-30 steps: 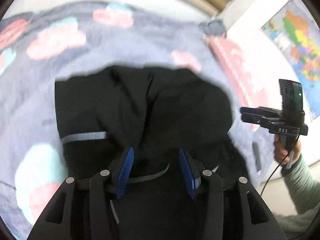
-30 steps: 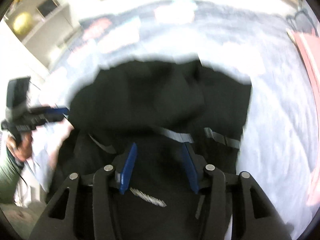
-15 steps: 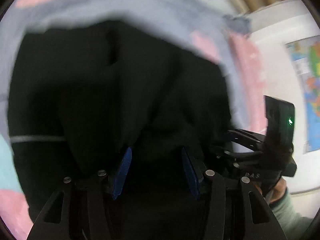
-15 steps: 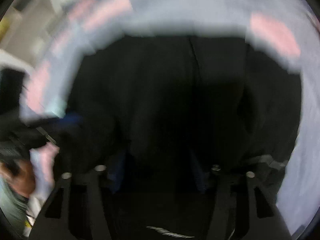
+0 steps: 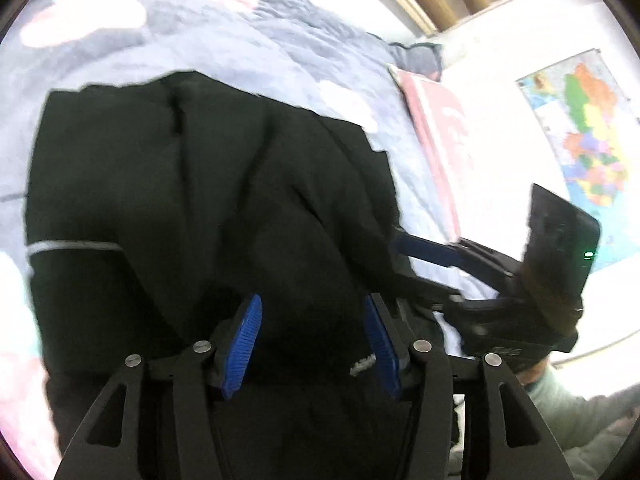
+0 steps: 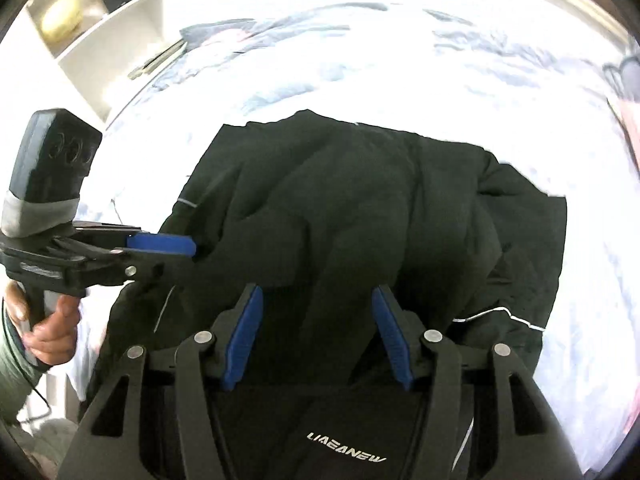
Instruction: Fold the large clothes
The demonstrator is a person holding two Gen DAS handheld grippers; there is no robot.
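Black jacket (image 6: 360, 216) is bunched up on the bed (image 5: 280, 32); left tool (image 5: 310, 344) and right tool (image 6: 318, 336) both gape wide over it, gripping nothing.

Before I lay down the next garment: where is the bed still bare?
Bare quilt beyond the black jacket's far edge, and bedding right of its reflective stripe. Crowded near both grippers, left and right, over the jacket.
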